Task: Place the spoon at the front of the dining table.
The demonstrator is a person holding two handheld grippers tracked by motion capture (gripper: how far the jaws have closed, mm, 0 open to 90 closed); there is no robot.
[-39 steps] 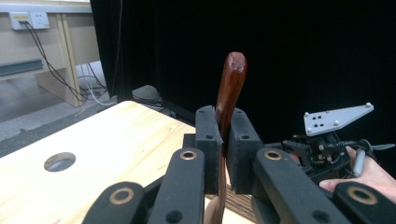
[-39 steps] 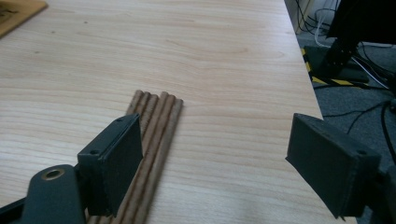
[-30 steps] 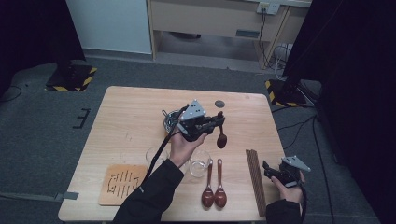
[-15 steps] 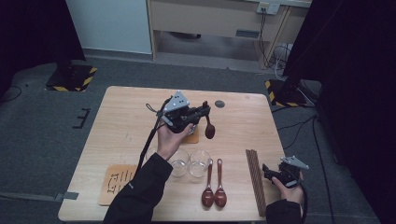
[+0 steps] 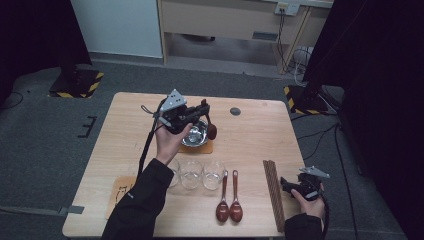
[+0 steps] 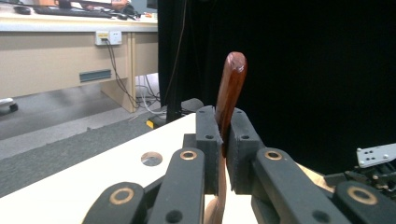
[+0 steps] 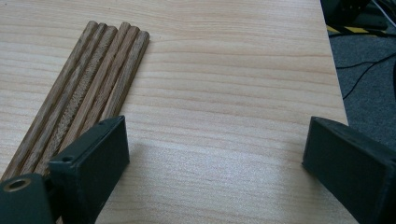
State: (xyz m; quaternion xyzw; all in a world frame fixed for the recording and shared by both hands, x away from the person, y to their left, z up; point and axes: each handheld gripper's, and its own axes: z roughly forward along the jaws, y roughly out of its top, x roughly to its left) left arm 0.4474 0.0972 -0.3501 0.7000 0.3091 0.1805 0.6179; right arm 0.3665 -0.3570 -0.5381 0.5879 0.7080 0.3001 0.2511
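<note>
Left gripper (image 5: 204, 116): you hold it raised over the far middle of the table (image 5: 250, 130), its grey three-cornered plate uppermost. Its jaws are clamped on a dark red-brown wooden spoon (image 6: 229, 93). In the left gripper view the spoon's handle stands up between the two black jaws and ends above them, while the rest of it passes down between the jaws and out of the bottom of that view. From the high view the spoon's bowl (image 5: 212, 132) hangs just below the jaws.

Steel bowl (image 5: 195, 135): directly beneath your left gripper, sitting on an orange mat (image 5: 200, 148). The hanging spoon is at the bowl's right rim; whether it touches cannot be told.

Three clear glasses (image 5: 191, 174): in a row nearer to you than the left gripper, beside your left sleeve.

Two more wooden spoons (image 5: 229, 197): side by side to the right of the glasses, bowls toward you.

Right gripper (image 5: 291, 185): you hold it low at the near right corner of the table, jaws spread wide with nothing between them but bare tabletop.

Bundle of brown wooden sticks (image 7: 88, 84): lying flat just ahead of the right gripper's left jaw, running away from it.

Small round dark disc (image 5: 235, 111): set in the tabletop beyond the left gripper, to its right.
</note>
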